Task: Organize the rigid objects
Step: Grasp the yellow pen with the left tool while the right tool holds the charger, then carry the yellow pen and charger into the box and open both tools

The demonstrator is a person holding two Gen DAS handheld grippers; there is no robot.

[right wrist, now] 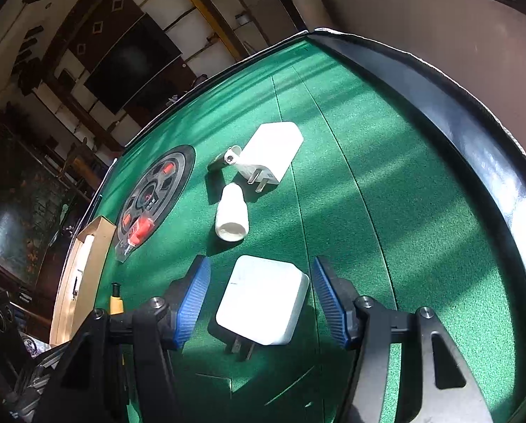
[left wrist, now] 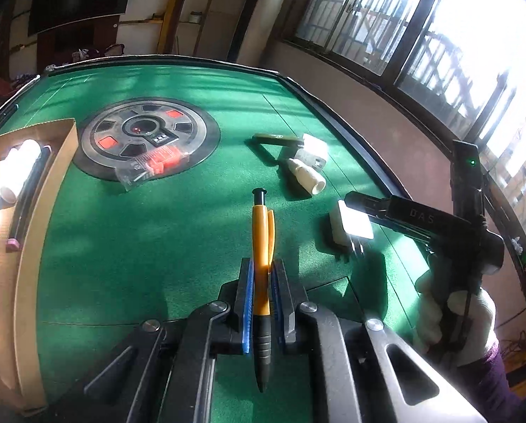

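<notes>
My left gripper (left wrist: 262,264) is shut on an orange pen (left wrist: 261,232) with a black grip, held above the green table and pointing away from me. The pen's end (right wrist: 116,303) shows at the left of the right wrist view. A white square charger (right wrist: 263,303) lies on the felt with its prongs toward me. My right gripper (right wrist: 259,264) is open around it, a blue pad on each side with a gap to the charger. In the left wrist view the right gripper (left wrist: 354,218), held by a gloved hand, hovers at that charger (left wrist: 337,229).
Beyond the charger lie a small white bottle (right wrist: 232,216), a second white plug charger (right wrist: 273,151) and a short tube (right wrist: 227,158). A clear packet with a red part (left wrist: 153,165) rests on the round centre disc (left wrist: 192,120). A cardboard box (left wrist: 65,148) holding white pieces stands at left. A raised black rim (right wrist: 474,141) edges the table.
</notes>
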